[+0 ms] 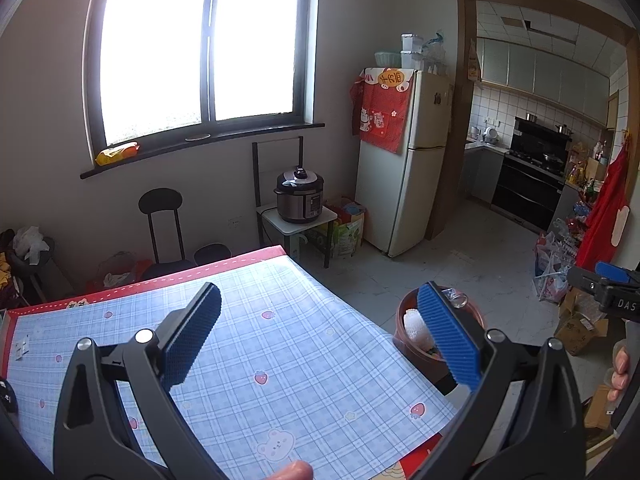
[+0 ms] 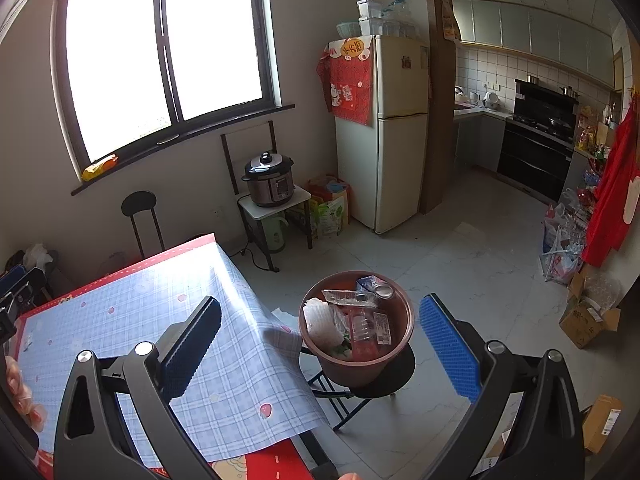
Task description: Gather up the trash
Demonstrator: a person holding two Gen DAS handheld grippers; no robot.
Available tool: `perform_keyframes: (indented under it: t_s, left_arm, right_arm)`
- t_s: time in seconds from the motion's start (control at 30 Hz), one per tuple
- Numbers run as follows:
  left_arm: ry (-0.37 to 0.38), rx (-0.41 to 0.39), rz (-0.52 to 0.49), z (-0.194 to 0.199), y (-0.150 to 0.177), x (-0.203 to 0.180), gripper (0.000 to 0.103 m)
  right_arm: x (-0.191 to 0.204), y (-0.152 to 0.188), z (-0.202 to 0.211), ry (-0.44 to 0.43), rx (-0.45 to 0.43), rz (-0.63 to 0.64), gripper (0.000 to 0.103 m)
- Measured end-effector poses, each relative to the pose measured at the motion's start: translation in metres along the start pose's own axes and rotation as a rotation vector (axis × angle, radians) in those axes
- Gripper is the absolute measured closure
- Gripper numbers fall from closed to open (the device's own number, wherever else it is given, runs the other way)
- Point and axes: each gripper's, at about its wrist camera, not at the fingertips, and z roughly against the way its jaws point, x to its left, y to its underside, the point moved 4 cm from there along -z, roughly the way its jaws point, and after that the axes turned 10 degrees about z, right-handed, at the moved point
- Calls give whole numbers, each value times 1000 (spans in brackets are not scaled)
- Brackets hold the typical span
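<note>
Brown bin [image 2: 356,344] beside checked tablecloth [image 2: 160,320]

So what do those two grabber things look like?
Both look alike. The left gripper and the right gripper each have black plastic arms with silver bolts, and two flat fingers with bumpy blue pads. White letters "DAS" mark one body.

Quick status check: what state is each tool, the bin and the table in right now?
Left tool: open, empty, above the table.
Right tool: open, empty, above the bin.
Bin: upright on a black stool, holding trash.
Table: covered with a plaid cloth; no trash visible on it.
Fridge: doors shut.
</note>
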Motion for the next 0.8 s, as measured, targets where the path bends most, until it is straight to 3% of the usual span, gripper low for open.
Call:
perform_keyframes:
  t_s: [0.8]
  left_arm:
    - [37,16,-50,-28,-13,-29,6]
  right_arm:
    - [-22,1,-16,36,0,-65,6]
